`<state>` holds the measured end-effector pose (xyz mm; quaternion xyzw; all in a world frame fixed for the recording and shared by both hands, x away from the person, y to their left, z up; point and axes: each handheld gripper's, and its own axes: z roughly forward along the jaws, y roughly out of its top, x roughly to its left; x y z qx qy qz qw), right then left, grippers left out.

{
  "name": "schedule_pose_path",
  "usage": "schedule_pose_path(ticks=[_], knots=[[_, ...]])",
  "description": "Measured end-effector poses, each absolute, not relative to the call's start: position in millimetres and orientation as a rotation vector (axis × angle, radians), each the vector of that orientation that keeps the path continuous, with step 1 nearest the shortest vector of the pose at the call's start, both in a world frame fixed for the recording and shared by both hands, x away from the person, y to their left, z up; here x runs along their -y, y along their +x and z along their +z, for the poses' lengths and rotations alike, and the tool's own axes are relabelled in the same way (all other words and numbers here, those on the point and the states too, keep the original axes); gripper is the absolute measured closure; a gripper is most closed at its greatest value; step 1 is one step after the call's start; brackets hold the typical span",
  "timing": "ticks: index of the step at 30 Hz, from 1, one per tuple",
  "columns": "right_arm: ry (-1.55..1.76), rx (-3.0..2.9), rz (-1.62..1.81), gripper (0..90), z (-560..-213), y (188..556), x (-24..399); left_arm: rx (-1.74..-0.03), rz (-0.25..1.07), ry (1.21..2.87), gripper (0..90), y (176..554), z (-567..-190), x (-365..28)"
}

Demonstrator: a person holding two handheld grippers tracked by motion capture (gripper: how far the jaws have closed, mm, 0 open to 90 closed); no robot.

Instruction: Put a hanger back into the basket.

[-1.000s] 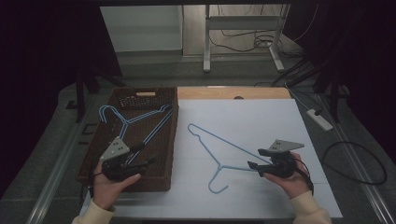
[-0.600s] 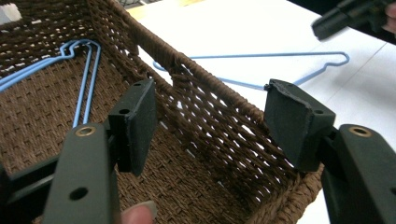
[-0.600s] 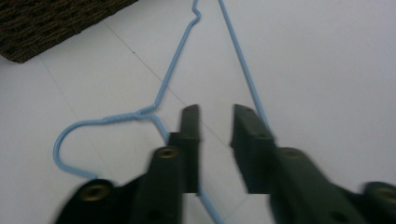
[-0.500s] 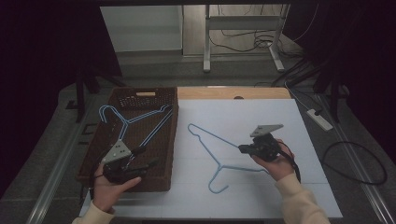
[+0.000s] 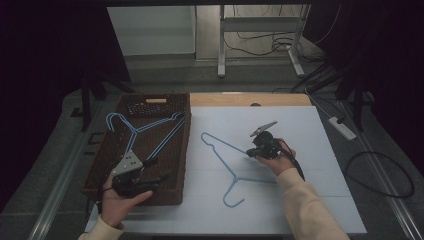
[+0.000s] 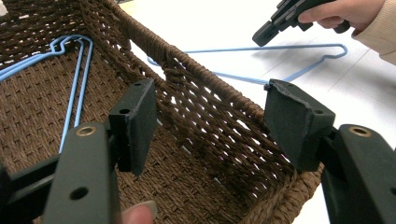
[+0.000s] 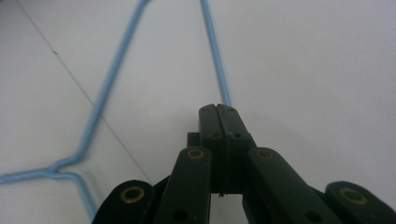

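Note:
A blue wire hanger [image 5: 220, 145] [image 7: 112, 79] lies flat on the white table top. My right gripper [image 5: 250, 151] [image 7: 218, 109] is shut, its tips right over the hanger's long wire, which runs out of sight behind them. From the left gripper view this gripper [image 6: 264, 37] seems to hover just above the wire [image 6: 261, 48]. A second blue hanger [image 5: 150, 127] [image 6: 77, 79] lies in the brown woven basket [image 5: 186, 150]. My left gripper [image 5: 159, 170] [image 6: 210, 121] stands open at the basket's near right corner, one jaw on each side of the wall [image 6: 196, 79], pads apart from it.
The basket takes up the table's left side. A bare wooden strip [image 5: 250, 99] runs along the table's far edge. On the floor to the right lie a power strip [image 5: 342, 127] and looped cables [image 5: 380, 175].
My right hand has moved left and away from the person, from near the hanger's neck up to its long wire. The left hand has kept still.

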<state>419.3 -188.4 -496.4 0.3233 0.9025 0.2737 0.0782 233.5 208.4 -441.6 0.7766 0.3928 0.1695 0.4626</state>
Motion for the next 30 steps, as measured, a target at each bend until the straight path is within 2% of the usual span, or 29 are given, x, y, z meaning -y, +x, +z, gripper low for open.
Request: schedule_pose_path(ticks=[25, 30], knots=[[0.954, -2.719, 0.785, 90.0, -499, 408, 194, -0.965, 0.420, 1.907, 35.6, 233, -440, -209], [0.972, -2.723, 0.789, 90.0, -497, 382, 212, -0.966, 0.422, 1.901, 35.6, 232, -439, -210]])
